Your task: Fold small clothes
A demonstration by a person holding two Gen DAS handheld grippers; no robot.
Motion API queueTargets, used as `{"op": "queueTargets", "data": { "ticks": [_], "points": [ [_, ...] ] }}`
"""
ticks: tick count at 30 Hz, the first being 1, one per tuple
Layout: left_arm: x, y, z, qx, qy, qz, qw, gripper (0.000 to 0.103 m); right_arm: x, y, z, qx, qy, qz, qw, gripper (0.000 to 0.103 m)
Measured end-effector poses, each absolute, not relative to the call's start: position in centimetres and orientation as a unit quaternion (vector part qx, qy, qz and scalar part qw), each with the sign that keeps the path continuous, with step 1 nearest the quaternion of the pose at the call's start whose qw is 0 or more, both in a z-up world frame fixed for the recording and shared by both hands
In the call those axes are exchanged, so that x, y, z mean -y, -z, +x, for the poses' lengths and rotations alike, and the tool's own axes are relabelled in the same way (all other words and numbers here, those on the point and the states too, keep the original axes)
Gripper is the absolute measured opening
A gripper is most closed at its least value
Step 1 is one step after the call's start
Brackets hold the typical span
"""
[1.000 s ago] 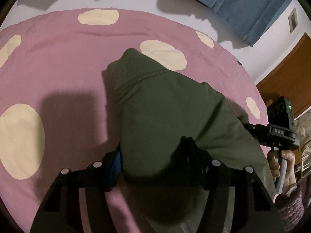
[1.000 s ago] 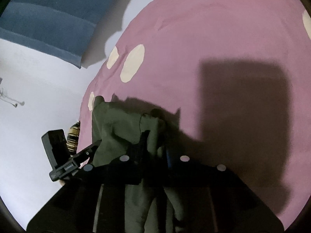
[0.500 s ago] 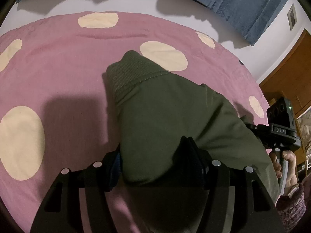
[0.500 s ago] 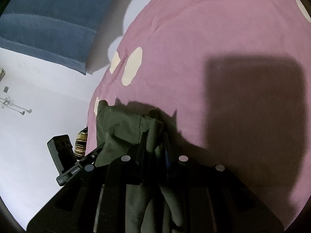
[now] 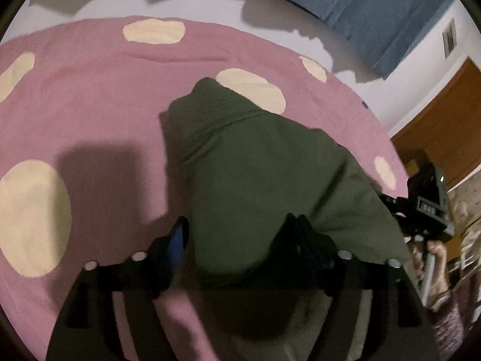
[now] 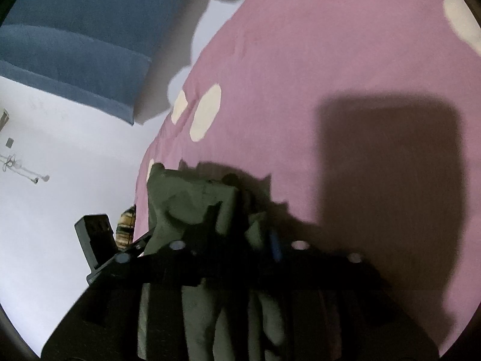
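Jaws of both grippers have just been opening. Left gripper [image 5: 237, 234] stands wide, straddling the near edge of the green garment [image 5: 270, 174], pads clear of it. Right gripper [image 6: 243, 225] is parted, cloth loose between its fingers. Garment lies folded on the pink spotted bedspread [image 5: 90, 96].

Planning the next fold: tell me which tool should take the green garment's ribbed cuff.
Left. The ribbed cuff lies straight ahead of the left tool, whose jaws have just been opening around the green garment. The right tool, also just opening, faces only bunched cloth.
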State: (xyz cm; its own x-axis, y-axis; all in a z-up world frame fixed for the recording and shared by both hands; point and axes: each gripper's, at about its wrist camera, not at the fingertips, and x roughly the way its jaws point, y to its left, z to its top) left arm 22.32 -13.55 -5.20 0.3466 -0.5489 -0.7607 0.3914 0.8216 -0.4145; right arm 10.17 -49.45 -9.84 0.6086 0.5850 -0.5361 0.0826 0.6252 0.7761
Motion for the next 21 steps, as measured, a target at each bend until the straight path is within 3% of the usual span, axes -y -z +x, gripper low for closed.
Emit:
{"op": "queueTargets", "data": {
  "ticks": [2,6,15,21],
  "points": [
    [12.6,4.6,21.8,-0.494,0.292,-0.092,0.814,0.081,50.0,8.9,9.0,-0.402,-0.148,0.406,0.807,0.062],
    [10.5,4.4,19.0,-0.495,0.295,-0.11,0.81,0.084,50.7,7.8,6.2,-0.394,-0.149,0.404,0.812,0.073],
    [8.7,5.1,12.7,-0.496,0.315,-0.155,0.794,0.085,49.8,9.3,1.9,-0.422,-0.161,0.372,0.811,0.078],
    [9.9,6.4,13.8,-0.516,0.322,-0.201,0.768,0.086,48.2,9.6,2.5,-0.408,-0.204,0.41,0.79,0.085]
  ]
}}
